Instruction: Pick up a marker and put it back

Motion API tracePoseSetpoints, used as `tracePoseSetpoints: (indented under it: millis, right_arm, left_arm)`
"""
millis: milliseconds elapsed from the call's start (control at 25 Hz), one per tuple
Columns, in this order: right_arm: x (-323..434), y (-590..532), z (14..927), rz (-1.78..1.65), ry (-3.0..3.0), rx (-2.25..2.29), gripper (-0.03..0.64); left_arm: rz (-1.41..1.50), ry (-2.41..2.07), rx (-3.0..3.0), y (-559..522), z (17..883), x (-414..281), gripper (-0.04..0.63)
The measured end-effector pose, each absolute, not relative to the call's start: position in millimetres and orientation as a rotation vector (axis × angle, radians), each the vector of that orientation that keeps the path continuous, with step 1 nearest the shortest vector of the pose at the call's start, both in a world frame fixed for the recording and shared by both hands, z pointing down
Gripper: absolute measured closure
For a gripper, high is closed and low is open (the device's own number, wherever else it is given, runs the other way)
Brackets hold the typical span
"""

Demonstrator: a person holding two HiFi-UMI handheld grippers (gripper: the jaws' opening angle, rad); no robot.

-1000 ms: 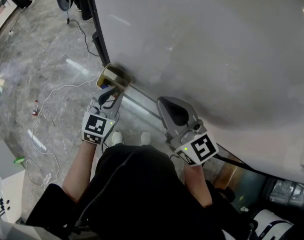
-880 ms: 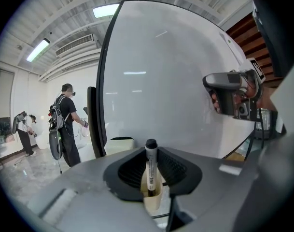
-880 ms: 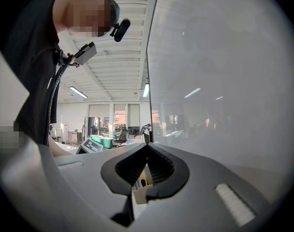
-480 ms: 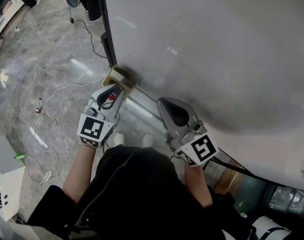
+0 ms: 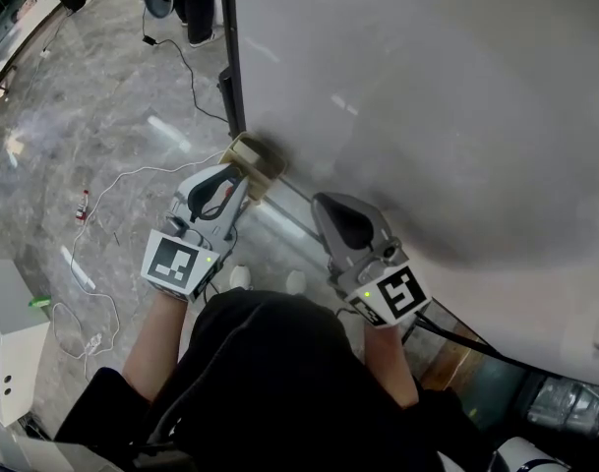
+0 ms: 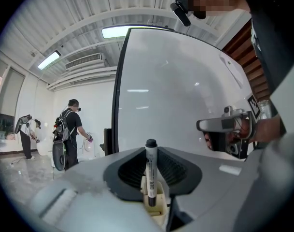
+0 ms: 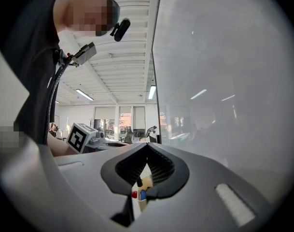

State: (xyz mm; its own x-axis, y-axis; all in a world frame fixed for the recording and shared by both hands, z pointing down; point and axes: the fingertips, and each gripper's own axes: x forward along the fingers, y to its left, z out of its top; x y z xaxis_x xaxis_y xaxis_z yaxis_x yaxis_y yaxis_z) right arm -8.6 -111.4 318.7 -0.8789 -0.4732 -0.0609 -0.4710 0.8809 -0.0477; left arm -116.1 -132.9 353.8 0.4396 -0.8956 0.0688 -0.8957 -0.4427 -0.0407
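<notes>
A black marker [image 6: 150,175] stands upright between the jaws of my left gripper [image 6: 151,156], which is shut on it. Just below it in the left gripper view is the beige marker holder [image 6: 155,212]. In the head view the left gripper [image 5: 223,187] sits just short of that holder [image 5: 255,155], which is fixed at the bottom edge of the whiteboard [image 5: 427,96]. My right gripper [image 5: 343,219] hangs to the right by the board, shut and holding nothing. Through its jaws [image 7: 147,146] I see the holder with red and blue marker caps [image 7: 138,195].
The whiteboard's tray rail [image 5: 279,214] runs between the two grippers. White cables [image 5: 112,180] trail over the grey floor at left, and a white cabinet [image 5: 9,352] stands at the lower left. Two people [image 6: 72,129] stand far off in the room.
The left gripper has drawn back a little from the holder with the marker in it. The right gripper has stayed where it was.
</notes>
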Motion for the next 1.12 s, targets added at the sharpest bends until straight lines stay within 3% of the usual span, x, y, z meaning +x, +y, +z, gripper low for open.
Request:
tracePoseSetpoints:
  millis: [1120]
  right_arm:
    - [-13,-105,312,-0.017,2.972,-0.722,0.607]
  left_arm:
    - [-0.105,-1.772,2.661,-104,306,-149,0.515]
